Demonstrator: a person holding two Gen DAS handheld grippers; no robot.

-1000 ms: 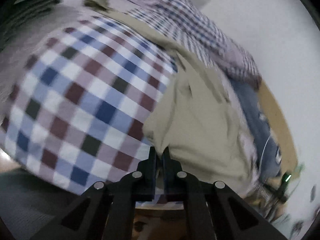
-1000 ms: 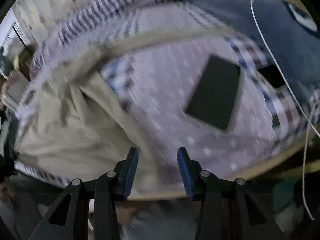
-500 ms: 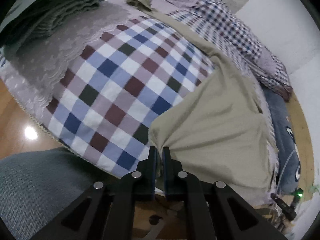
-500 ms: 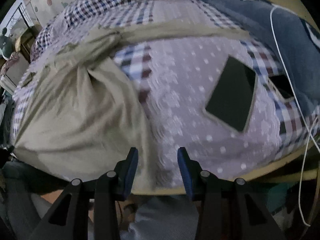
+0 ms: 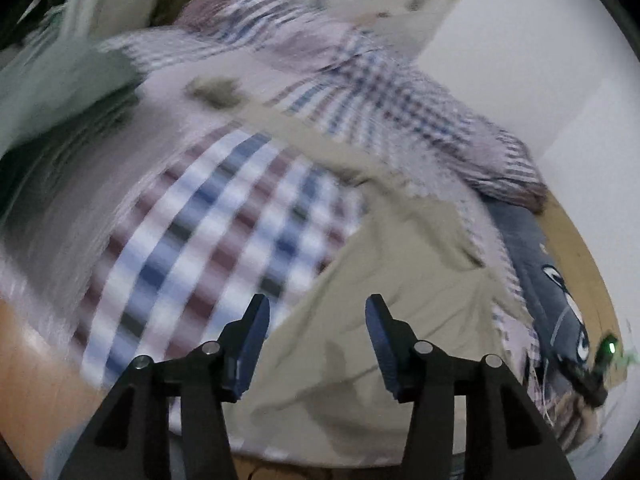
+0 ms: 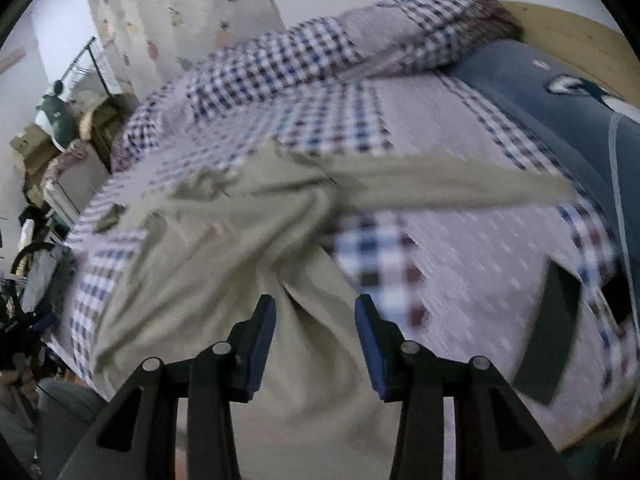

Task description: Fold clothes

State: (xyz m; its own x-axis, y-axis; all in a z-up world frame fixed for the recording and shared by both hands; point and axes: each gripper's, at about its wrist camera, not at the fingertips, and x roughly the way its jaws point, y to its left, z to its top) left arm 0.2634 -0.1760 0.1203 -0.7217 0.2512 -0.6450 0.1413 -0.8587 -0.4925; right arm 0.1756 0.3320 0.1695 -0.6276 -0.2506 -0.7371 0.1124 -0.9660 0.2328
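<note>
My left gripper point(image 5: 317, 316) is wide open with nothing in it, and so is my right gripper point(image 6: 315, 316). The tan cloth point(image 6: 224, 280) lies spread on the bed point(image 5: 192, 240), over the checked cover, right in front of both. Both views are blurry, so I cannot make out what kind of clothing it is, and its near edge is hidden behind my right gripper.

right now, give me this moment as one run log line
phase: between grasps | left tool: open, empty | right tool: open, empty | beige garment: spread on checked bedspread, unfolded | view: motion blur
</note>
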